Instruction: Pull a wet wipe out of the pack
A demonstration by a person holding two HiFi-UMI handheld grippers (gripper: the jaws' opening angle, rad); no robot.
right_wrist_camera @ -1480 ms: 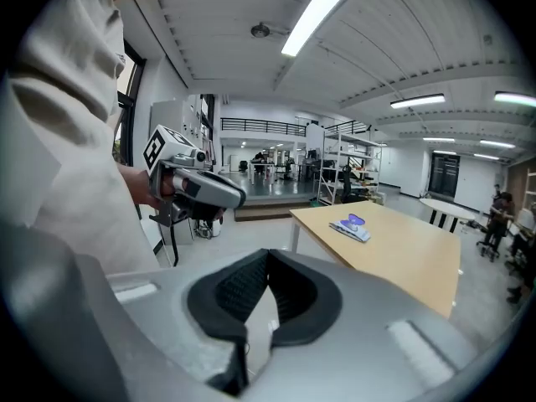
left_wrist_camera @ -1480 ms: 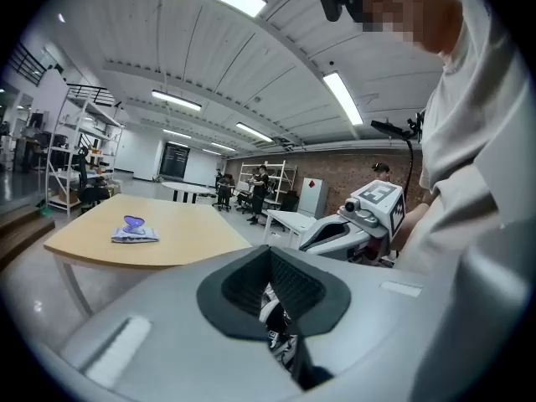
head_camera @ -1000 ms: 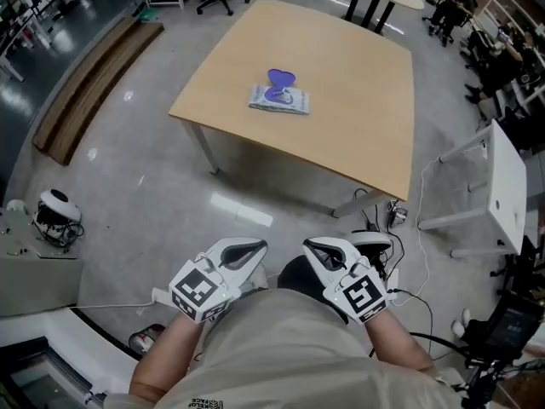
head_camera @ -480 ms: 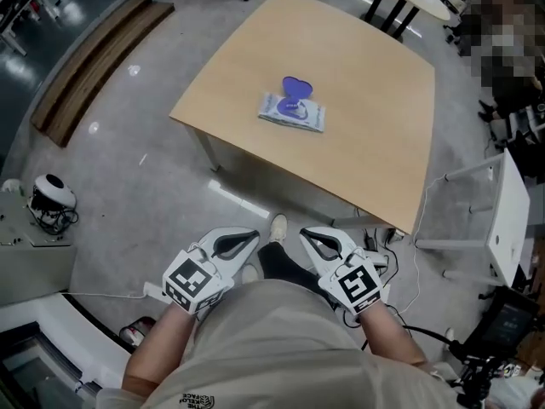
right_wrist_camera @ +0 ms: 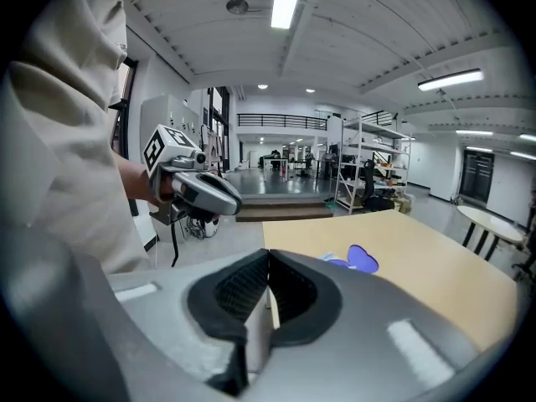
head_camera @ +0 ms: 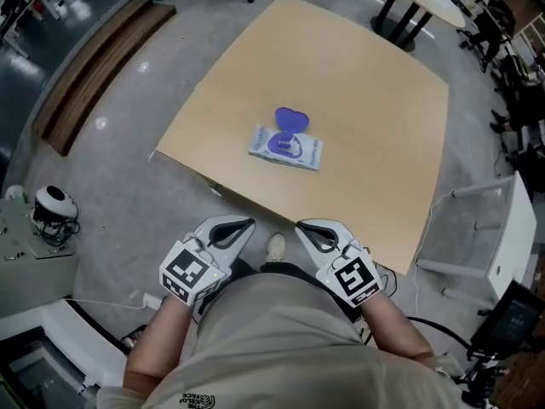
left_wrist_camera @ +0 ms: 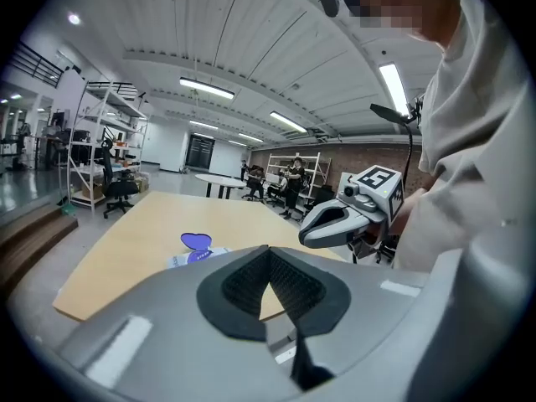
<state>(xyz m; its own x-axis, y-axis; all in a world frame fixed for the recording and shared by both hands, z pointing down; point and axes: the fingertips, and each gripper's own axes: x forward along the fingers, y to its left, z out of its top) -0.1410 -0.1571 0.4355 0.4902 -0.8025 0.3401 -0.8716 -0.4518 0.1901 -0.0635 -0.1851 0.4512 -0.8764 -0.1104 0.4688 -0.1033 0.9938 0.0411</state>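
And there's the wet-wipe pack (head_camera: 286,147), a flat pale packet with purple print, lying face up near the middle of the light wooden surface (head_camera: 383,126), a little skewed to its edges. Its purple heart-shaped lid (head_camera: 289,120) is flipped open on the far side.
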